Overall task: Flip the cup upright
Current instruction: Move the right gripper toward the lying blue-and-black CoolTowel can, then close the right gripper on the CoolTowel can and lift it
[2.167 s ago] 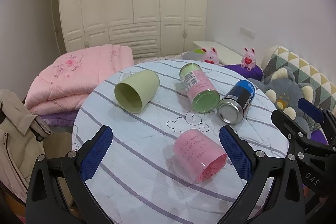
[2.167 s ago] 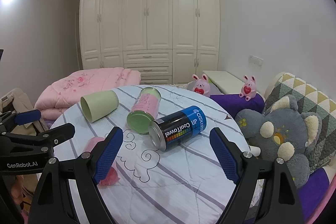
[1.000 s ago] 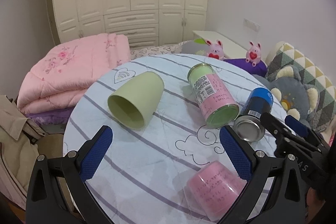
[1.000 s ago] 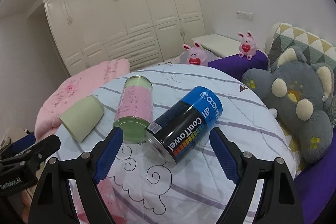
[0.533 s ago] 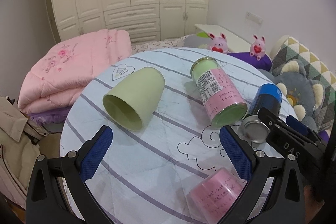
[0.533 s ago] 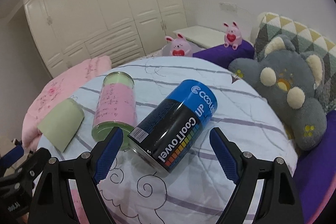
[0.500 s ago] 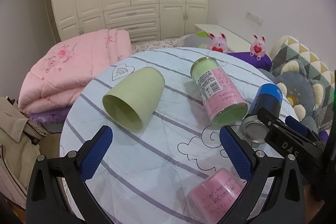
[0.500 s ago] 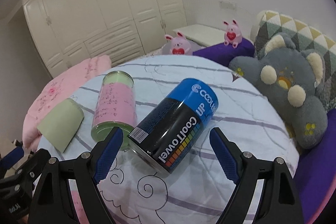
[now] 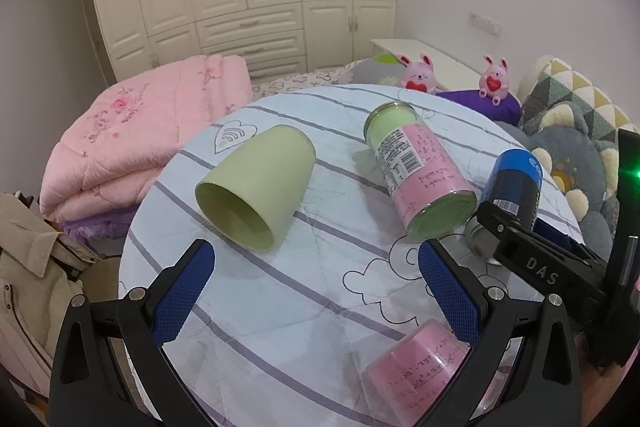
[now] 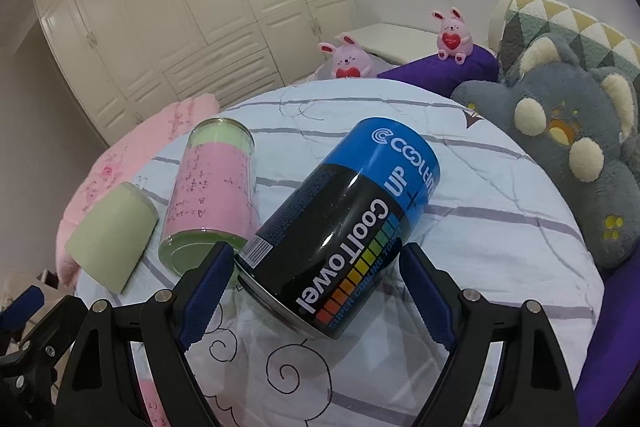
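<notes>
A light green cup [image 9: 256, 193] lies on its side on the round table [image 9: 280, 307], mouth toward me; it also shows in the right wrist view [image 10: 112, 239]. My left gripper [image 9: 316, 287] is open and empty, just short of the cup's mouth. My right gripper [image 10: 316, 287] is open, its jaws on either side of the near end of a blue and black can [image 10: 344, 231] that lies on its side. That can [image 9: 516, 187] and the right gripper's finger [image 9: 532, 259] show at the right of the left wrist view.
A pink and green jar [image 9: 416, 171] lies on its side between cup and can. A pink cup [image 9: 420, 367] lies near the front edge. A pink quilt [image 9: 132, 139] is behind left, plush toys [image 10: 568, 147] at the right, a jacket [image 9: 28, 287] at the left.
Both grippers have moved forward over the table. The blue can now fills the gap between the right gripper's jaws. The pink cup has slid to the lower edge of the left view.
</notes>
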A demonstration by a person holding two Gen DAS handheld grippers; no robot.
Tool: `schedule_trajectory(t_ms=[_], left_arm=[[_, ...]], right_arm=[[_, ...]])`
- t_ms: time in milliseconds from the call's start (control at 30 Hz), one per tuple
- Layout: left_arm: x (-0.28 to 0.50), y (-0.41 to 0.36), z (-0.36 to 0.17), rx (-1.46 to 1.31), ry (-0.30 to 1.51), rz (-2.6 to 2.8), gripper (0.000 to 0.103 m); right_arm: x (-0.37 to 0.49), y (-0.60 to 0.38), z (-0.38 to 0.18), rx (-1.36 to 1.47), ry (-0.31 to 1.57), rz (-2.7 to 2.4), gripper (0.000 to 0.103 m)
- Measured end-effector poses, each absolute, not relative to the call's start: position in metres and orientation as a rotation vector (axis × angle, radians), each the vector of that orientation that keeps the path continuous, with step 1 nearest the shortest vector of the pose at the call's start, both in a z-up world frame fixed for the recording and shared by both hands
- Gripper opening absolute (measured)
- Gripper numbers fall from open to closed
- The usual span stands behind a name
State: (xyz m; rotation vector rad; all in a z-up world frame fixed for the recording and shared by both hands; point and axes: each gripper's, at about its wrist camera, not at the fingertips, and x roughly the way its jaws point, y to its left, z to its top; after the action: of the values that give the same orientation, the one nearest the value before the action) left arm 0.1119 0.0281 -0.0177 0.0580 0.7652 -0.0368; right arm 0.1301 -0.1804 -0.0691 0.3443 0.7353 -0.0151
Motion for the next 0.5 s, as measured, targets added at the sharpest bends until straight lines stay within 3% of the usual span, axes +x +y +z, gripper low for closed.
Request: schedule_trajectory(t_ms=[500], left_arm=[[0.108,0.028,-0.013,0.028,0.780,-0.041,0.103]], right_arm=[[0.124,-0.203,-0.076,0.407,0.801,0.248,0.079]])
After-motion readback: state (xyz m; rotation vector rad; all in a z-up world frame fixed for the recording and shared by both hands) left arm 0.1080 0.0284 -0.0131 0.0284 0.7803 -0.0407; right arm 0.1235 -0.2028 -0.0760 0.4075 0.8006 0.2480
